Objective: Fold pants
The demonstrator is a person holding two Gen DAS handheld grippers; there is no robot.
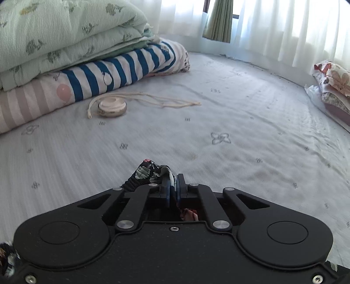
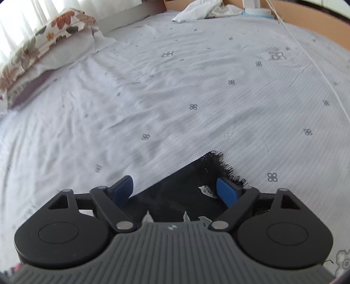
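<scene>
The pants are dark with a pale floral print and lie on the white bed sheet (image 1: 218,113). In the left wrist view a bunched, gathered edge of the pants (image 1: 145,174) pokes up, and my left gripper (image 1: 174,185) is shut on that fabric, blue pads pressed together. In the right wrist view a dark corner of the pants (image 2: 186,190) with a frayed hem (image 2: 215,161) lies flat between the fingers of my right gripper (image 2: 175,185). That gripper is open, its blue pads (image 2: 226,190) standing wide on either side of the cloth. Most of the pants are hidden under the grippers.
Folded quilts (image 1: 65,50), green floral over blue-striped, are stacked at the back left. A round beige object with cord (image 1: 112,106) lies beside them. Floral pillows (image 2: 43,39) sit by the curtains (image 1: 284,26). A white cloth (image 2: 201,8) and a thin cord (image 2: 317,65) are at the far right.
</scene>
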